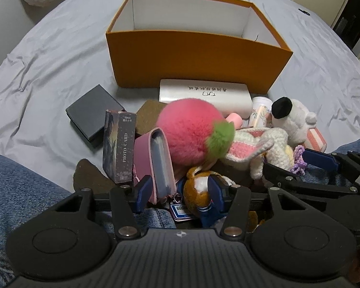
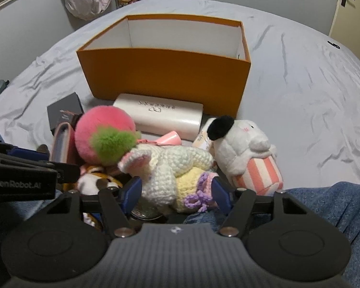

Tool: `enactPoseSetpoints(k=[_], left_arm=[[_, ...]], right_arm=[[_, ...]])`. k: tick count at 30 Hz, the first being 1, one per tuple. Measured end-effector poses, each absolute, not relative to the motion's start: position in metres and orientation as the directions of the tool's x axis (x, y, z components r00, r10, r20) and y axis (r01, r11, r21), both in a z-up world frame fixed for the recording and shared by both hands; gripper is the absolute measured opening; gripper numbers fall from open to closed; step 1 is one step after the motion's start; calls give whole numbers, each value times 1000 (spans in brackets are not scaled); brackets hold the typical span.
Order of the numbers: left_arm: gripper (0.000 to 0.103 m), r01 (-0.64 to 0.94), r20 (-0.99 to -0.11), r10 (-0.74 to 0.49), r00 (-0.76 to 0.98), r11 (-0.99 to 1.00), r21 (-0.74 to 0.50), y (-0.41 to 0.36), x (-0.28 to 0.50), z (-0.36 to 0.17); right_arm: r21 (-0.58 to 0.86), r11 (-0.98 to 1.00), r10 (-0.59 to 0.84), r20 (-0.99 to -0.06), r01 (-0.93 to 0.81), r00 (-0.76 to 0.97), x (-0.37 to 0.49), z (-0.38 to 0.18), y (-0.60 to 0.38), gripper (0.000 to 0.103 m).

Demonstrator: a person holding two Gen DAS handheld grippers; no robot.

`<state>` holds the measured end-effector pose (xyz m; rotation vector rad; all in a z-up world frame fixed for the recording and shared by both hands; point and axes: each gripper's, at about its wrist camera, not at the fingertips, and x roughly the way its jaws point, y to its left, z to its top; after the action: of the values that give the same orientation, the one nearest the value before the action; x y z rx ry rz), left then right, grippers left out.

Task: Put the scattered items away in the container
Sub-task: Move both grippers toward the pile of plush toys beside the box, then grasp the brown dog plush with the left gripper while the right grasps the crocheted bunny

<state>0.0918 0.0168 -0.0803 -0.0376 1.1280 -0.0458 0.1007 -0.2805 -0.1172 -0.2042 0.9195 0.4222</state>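
Pick-up step, both hands at once: left gripper (image 1: 178, 192) jaws spread around the small fox plush (image 1: 196, 187), right gripper (image 2: 175, 193) spread around the crochet bunny (image 2: 172, 170), pads not yet pinching either. Pile sits at bed's near edge; orange box (image 2: 165, 76) stands empty mid-bed behind it. Next: close, lift clear, carry over box rim w/o snagging neighbours.

Grey-sheeted bed (image 1: 48, 72): orange box (image 1: 194, 62), perhaps 10 trinkets.

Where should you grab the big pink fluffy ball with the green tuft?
Probably across its round middle, coming from above. The pink fluffy ball sits on top of the pile, so its top and sides are free; the green tuft faces the crocheted bunny, leaving little room there.
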Motion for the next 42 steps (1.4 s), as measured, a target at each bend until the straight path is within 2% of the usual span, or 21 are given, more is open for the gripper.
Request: enactPoseSetpoints(k=[12,18,21,23,29,32,34,37,39,42], left_arm=[[60,17,-907,-89,413,996,-90,20,95,-85],[60,19,-906,-96,412,995,-97,21,95,-83],[60,26,-905,-104,411,994,-103,21,93,-79],[60,37,-904,-117,412,993,-112,21,91,-75],[60,98,-901,-178,395,984,-151,10,84,-65],[60,126,-905,-201,376,978,-165,1,81,-63],[57,139,-910,-215,356,974,-176,-3,80,-64],[48,149,-920,-225,320,971,-186,-10,79,-68],[42,149,-926,-222,306,972,-184,-13,80,-72],[42,138,-936,-202,289,976,-168,-15,83,-78]], right_arm=[[-31,888,245,-813,-460,528,110,-129,-277,66],[-68,860,235,-827,-505,511,111,-136,-268,76],[-101,845,224,-824,-524,520,110,-138,-266,75],[-104,847,223,-820,-521,526,110,-137,-269,70],[-97,851,237,-805,-516,543,105,-125,-278,47],[-106,855,235,-793,-508,562,101,-119,-283,29],[-112,856,235,-785,-505,572,101,-114,-287,16],[-88,859,251,-787,-504,564,101,-111,-294,4],[-87,858,256,-781,-506,570,98,-107,-298,0],[-103,850,260,-771,-517,582,95,-103,-301,0]])
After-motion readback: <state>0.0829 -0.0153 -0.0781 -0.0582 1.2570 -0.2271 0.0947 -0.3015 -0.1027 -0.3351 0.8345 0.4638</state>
